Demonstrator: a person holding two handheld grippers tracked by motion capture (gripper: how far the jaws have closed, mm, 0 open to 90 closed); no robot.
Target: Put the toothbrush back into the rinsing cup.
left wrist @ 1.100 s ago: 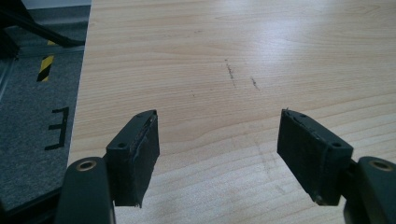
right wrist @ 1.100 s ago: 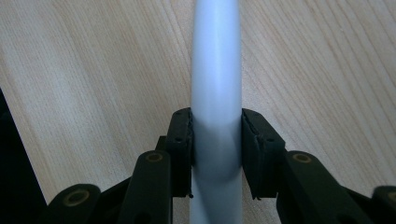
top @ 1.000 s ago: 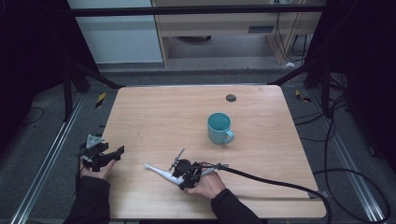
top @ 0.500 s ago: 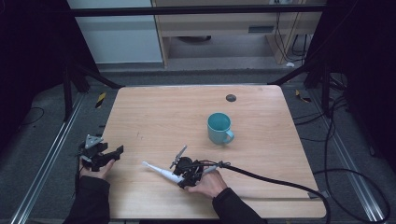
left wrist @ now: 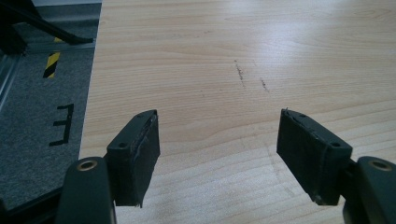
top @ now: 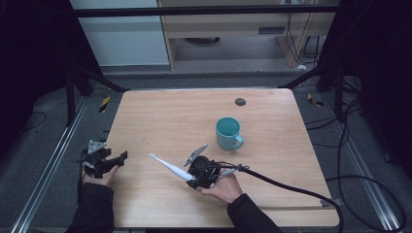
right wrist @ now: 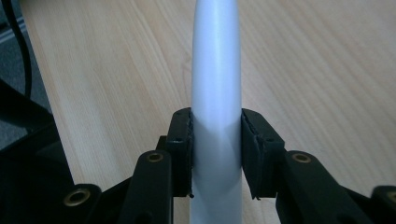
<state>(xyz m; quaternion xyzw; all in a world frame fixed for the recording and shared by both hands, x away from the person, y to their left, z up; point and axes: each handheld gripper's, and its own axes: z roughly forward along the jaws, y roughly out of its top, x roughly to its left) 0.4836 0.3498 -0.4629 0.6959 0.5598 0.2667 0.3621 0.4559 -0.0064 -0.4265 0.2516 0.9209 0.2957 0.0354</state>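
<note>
One long white tapered plastic handle [top: 167, 167], clamped in the right tool [top: 191, 177] and held out over the light wooden counter [top: 160, 116]. One teal ceramic mug [top: 228, 133] stands nearby, nothing visible inside. Left tool [top: 121, 156] at the counter's edge, jaws apart, gripping nothing.

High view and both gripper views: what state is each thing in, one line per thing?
Left gripper: open, nothing between its pads, at the table's left edge.
Right gripper: shut on the white tapered plastic handle.
White tapered plastic handle: gripped at its thick end, thin tip pointing left over the table.
Teal ceramic mug: upright, handle to the right, apart from both grippers; contents hard to tell.
Light wooden table: bears the mug.
</note>
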